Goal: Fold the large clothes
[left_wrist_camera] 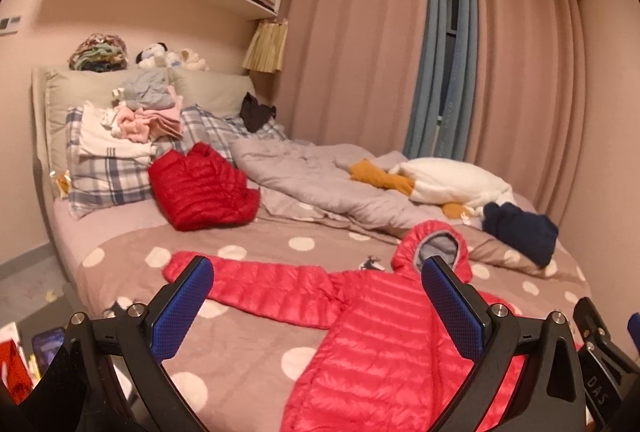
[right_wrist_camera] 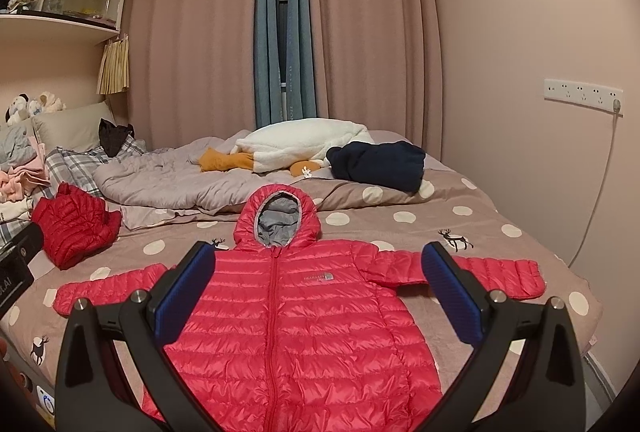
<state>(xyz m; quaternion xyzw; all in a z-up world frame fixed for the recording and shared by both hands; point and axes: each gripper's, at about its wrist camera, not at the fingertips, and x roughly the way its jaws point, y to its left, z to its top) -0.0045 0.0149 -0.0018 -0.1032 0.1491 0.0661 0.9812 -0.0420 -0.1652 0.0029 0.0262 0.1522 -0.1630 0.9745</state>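
A pink-red hooded puffer jacket point(right_wrist_camera: 304, 320) lies flat on the bed, front up, zipped, sleeves spread to both sides, hood toward the far side. It also shows in the left wrist view point(left_wrist_camera: 384, 336), seen from its left. My right gripper point(right_wrist_camera: 316, 296) is open and empty, held above the jacket's chest. My left gripper point(left_wrist_camera: 316, 308) is open and empty, above the jacket's left sleeve and shoulder. The right gripper's body point(left_wrist_camera: 604, 364) shows at the left view's right edge.
A folded red puffer jacket point(left_wrist_camera: 202, 188) lies near the plaid pillows point(left_wrist_camera: 104, 176). A grey duvet point(right_wrist_camera: 172, 180), a white plush toy point(right_wrist_camera: 304, 144) and a navy garment point(right_wrist_camera: 380, 160) lie at the bed's far side. Folded clothes point(left_wrist_camera: 136, 124) are stacked on the pillows. The polka-dot bedcover point(left_wrist_camera: 248, 348) borders the wall at right.
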